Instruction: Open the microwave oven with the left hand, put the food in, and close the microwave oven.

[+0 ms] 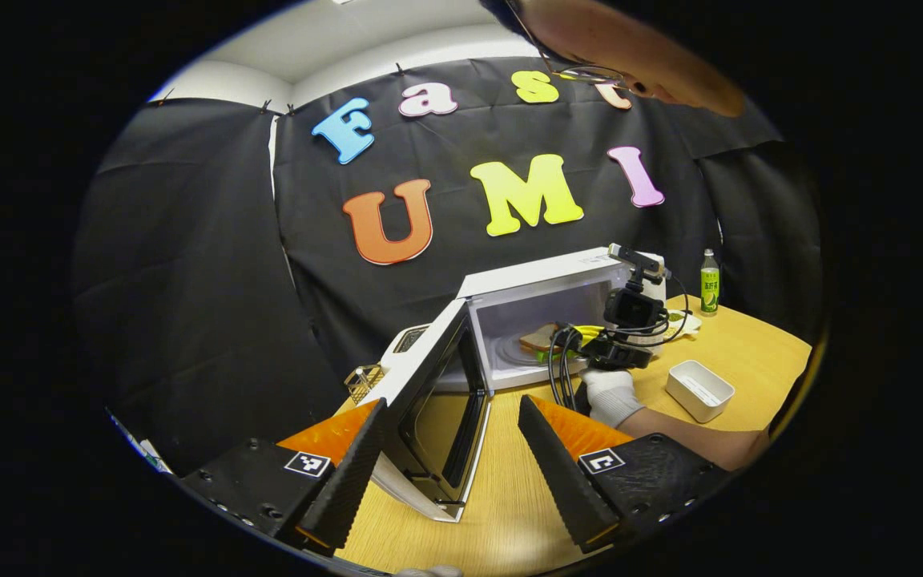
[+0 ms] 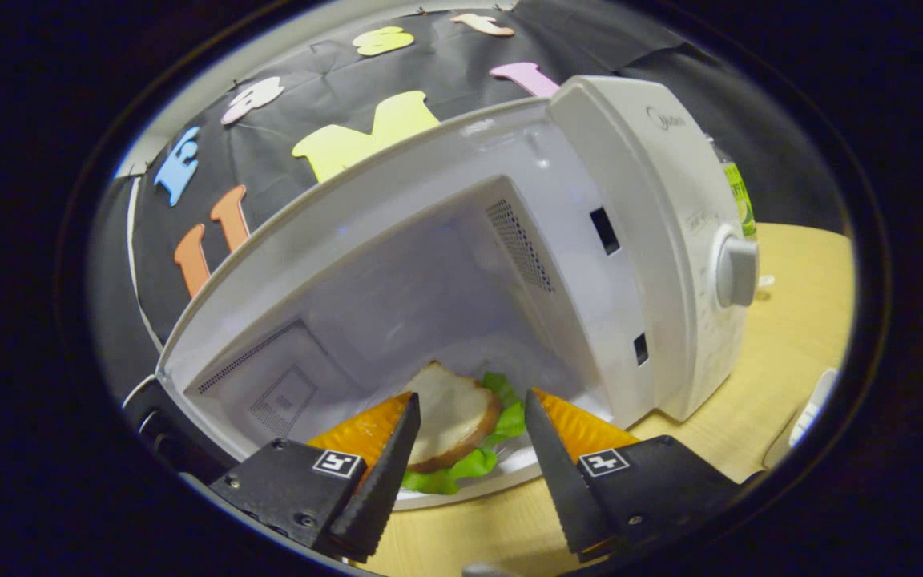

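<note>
The white microwave point(image 1: 546, 276) stands on the wooden table with its door point(image 1: 429, 401) swung wide toward me. My left gripper point(image 1: 453, 401) is open, and the door's edge lies between its fingers without being pressed. A sandwich point(image 1: 540, 336) lies inside the cavity. A gloved hand point(image 1: 610, 397) holds the right gripper point(image 1: 590, 340) at the oven's mouth. In the right gripper view, the sandwich point(image 2: 449, 413) with lettuce rests on the glass plate point(image 2: 461, 489) inside the microwave point(image 2: 429, 272). My right gripper point(image 2: 471, 398) stands open, its fingers on either side of the sandwich.
A white rectangular dish point(image 1: 699, 389) sits on the table point(image 1: 509, 497) right of the gloved hand. A green-labelled bottle point(image 1: 709, 280) stands behind the oven at the right. A small wire rack point(image 1: 364, 381) is left of the door. The oven's dial point(image 2: 738, 271) faces right. The person's head leans in overhead.
</note>
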The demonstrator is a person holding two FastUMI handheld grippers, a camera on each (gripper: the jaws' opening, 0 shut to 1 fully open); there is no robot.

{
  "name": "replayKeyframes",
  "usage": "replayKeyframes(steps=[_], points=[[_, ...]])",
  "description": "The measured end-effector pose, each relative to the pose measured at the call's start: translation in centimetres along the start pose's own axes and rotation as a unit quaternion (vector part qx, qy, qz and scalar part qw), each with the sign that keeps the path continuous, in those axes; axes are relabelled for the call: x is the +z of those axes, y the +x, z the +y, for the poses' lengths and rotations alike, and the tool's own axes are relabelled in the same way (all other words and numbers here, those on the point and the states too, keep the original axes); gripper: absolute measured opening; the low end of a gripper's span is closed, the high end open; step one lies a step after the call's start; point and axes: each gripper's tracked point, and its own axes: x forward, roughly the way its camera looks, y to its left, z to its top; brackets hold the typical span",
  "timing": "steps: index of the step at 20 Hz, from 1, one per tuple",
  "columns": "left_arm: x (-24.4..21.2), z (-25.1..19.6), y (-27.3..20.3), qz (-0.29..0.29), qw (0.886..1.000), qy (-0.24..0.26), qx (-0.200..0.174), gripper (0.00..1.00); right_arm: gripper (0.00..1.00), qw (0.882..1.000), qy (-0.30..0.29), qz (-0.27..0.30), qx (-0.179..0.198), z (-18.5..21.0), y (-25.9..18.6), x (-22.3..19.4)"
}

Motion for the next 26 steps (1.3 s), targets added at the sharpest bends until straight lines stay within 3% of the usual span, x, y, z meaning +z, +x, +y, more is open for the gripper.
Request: replayKeyframes(steps=[1, 4, 5, 7, 8, 11, 12, 13, 14, 17, 18, 20, 21, 22, 23, 24, 26], points=[[0.2, 0.0, -0.1, -0.002, 1.000, -0.001, 0.000, 0.97, 0.94, 1.000, -0.013, -0.004, 0.005, 0.1, -0.8, 0.7], [0.7, 0.0, -0.4, -0.006, 1.000, -0.003, 0.000, 0.96, 0.91, 0.998, -0.052, -0.004, 0.019, 0.4, -2.6, 2.2], [1.3, 0.0, -0.6, -0.008, 1.000, -0.005, 0.001, 0.97, 1.00, 0.998, -0.058, 0.004, 0.023, 0.2, -3.4, 2.7], [2.3, 0.0, -1.0, -0.013, 1.000, -0.012, -0.002, 0.96, 1.00, 0.996, -0.081, 0.005, 0.026, -0.7, -5.7, 4.8], [2.9, 0.1, -1.2, -0.015, 1.000, -0.013, -0.003, 0.96, 0.91, 0.995, -0.095, 0.006, 0.027, -1.3, -7.1, 6.4], [4.4, 0.0, -1.8, -0.022, 0.999, -0.021, -0.012, 0.96, 0.91, 0.990, -0.134, 0.002, 0.036, -3.7, -11.6, 11.8], [5.0, 0.1, -1.9, -0.025, 0.999, -0.023, -0.015, 0.96, 1.00, 0.988, -0.149, -0.003, 0.040, -4.4, -13.1, 13.7], [5.5, 0.4, -2.0, -0.029, 0.999, -0.024, -0.015, 0.96, 1.00, 0.985, -0.167, -0.005, 0.040, -5.2, -14.7, 15.5], [5.8, 0.7, -2.0, -0.029, 0.999, -0.023, -0.013, 0.96, 0.91, 0.982, -0.186, -0.009, 0.044, -5.8, -16.1, 17.4], [6.6, 1.8, -1.7, -0.037, 0.999, -0.027, -0.011, 0.89, 0.91, 0.974, -0.223, -0.011, 0.038, -8.3, -20.0, 22.1], [6.6, 2.1, -1.7, -0.036, 0.999, -0.030, -0.008, 0.93, 1.00, 0.973, -0.229, -0.006, 0.031, -9.0, -21.3, 23.1], [6.4, 2.9, -1.5, -0.032, 0.999, -0.039, -0.004, 0.87, 1.00, 0.972, -0.234, -0.003, 0.031, -10.1, -23.7, 24.9], [6.4, 3.3, -1.4, -0.033, 0.999, -0.041, -0.001, 0.75, 0.92, 0.971, -0.239, -0.006, 0.022, -10.9, -24.5, 26.0], [6.2, 3.8, -1.4, -0.033, 0.999, -0.040, 0.003, 0.82, 0.91, 0.969, -0.244, -0.006, 0.018, -11.4, -25.5, 26.8], [5.9, 4.2, -1.3, -0.035, 0.999, -0.035, 0.003, 0.70, 0.92, 0.969, -0.246, -0.002, 0.017, -12.2, -26.3, 27.0], [5.7, 4.3, -1.2, -0.036, 0.999, -0.032, -0.003, 0.65, 0.92, 0.970, -0.242, 0.001, 0.017, -12.5, -27.0, 27.4], [4.2, 5.9, -0.6, -0.027, 0.999, -0.037, 0.005, 0.40, 0.92, 0.970, -0.245, 0.002, 0.008, -13.0, -28.3, 28.2]])
